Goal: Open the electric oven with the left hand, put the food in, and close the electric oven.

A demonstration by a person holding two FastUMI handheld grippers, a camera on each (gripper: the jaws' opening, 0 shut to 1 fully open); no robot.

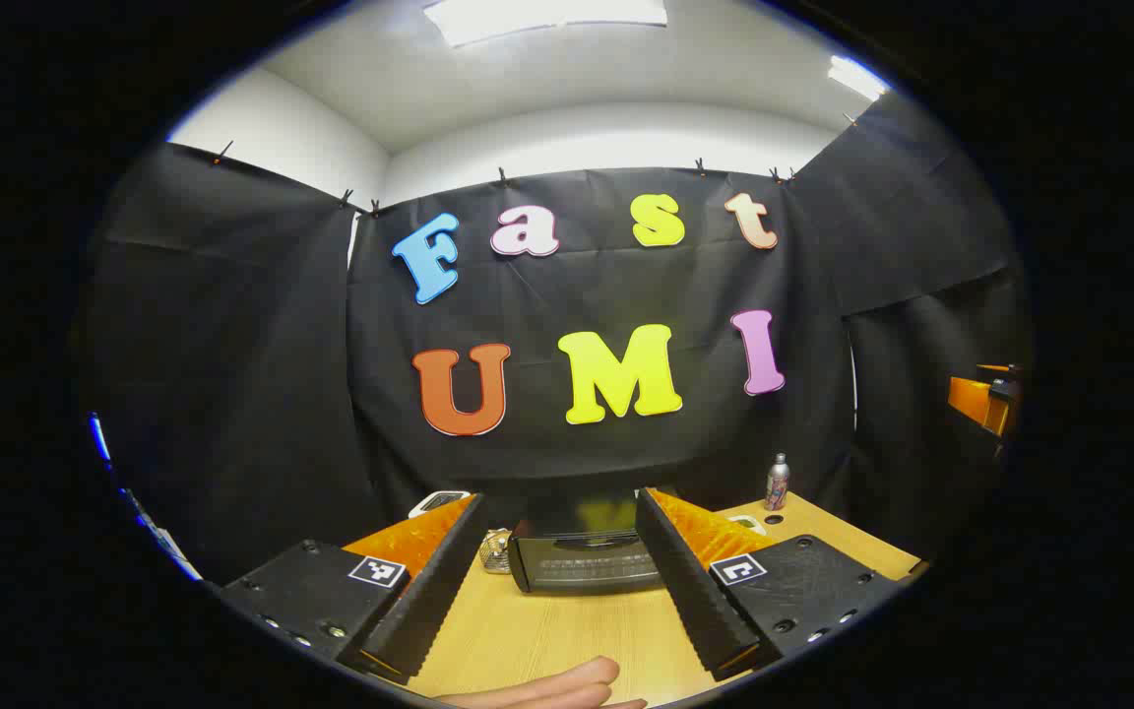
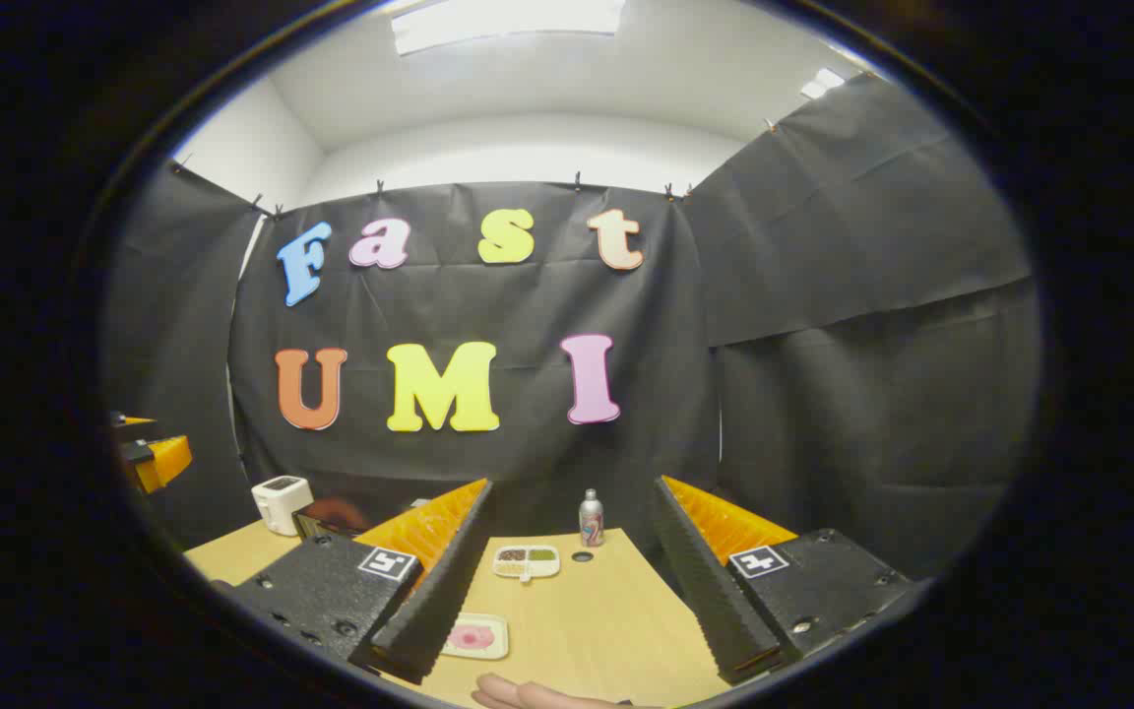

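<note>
Both grippers, left gripper [image 1: 561,561] and right gripper [image 2: 570,581], gape empty. Electric oven [image 1: 587,556] dead ahead of left: rigid, hinged door; hook its top edge.

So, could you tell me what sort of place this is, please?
Probably a staged recording booth, not a real kitchen: black cloth walls clipped up around a wooden table set with an oven, a toaster and trays of food.
</note>
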